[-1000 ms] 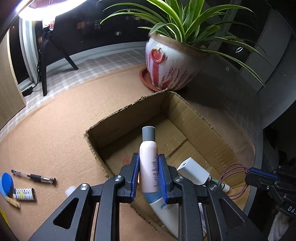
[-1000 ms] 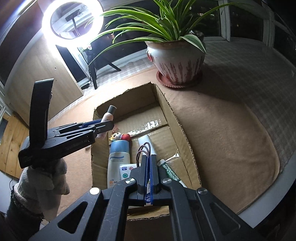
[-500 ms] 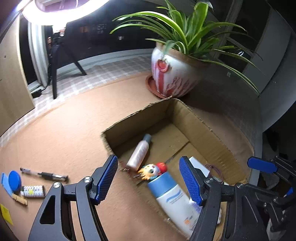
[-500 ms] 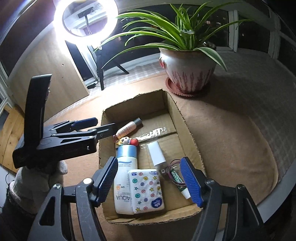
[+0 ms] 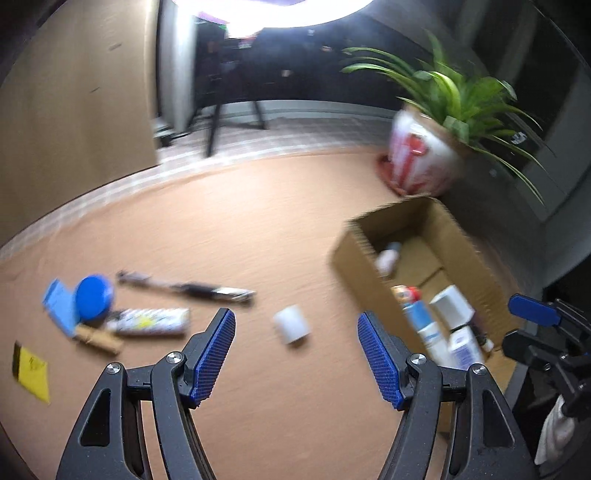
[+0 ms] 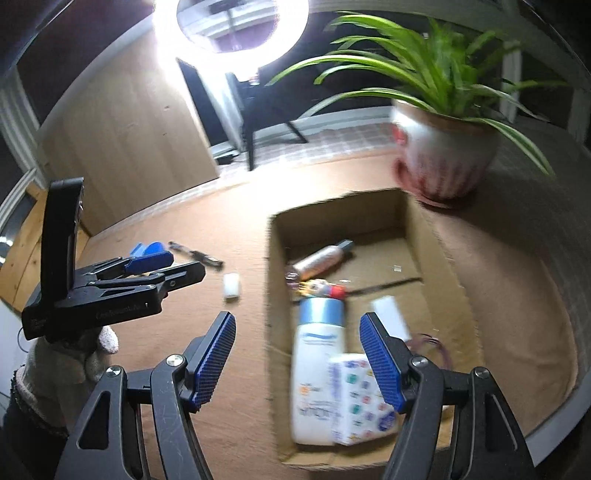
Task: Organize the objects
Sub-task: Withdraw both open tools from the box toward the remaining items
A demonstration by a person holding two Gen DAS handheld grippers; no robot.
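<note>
My left gripper (image 5: 295, 354) is open and empty above the brown table, left of the cardboard box (image 5: 354, 266). A small white cylinder (image 5: 291, 325) lies just ahead of it. A pen (image 5: 184, 288), a blue round lid (image 5: 94, 297), a patterned tube (image 5: 151, 321) and a yellow card (image 5: 31, 371) lie further left. My right gripper (image 6: 297, 360) is open and empty over the box's (image 6: 273, 295) near left wall. The box holds a pink bottle (image 6: 321, 258), a small doll (image 6: 321, 288), a white lotion bottle (image 6: 314, 369), a tissue pack (image 6: 362, 398) and a white block (image 6: 389, 317).
A potted spider plant (image 6: 443, 158) stands behind the box on the right. A ring light (image 6: 240, 29) on a stand shines at the back. The table's rounded edge (image 6: 554, 417) runs close to the box's right side.
My left gripper opened, dropped the pink bottle into the box, then swung left toward the loose items. My right gripper opened, released its item in the box and shifted left.
</note>
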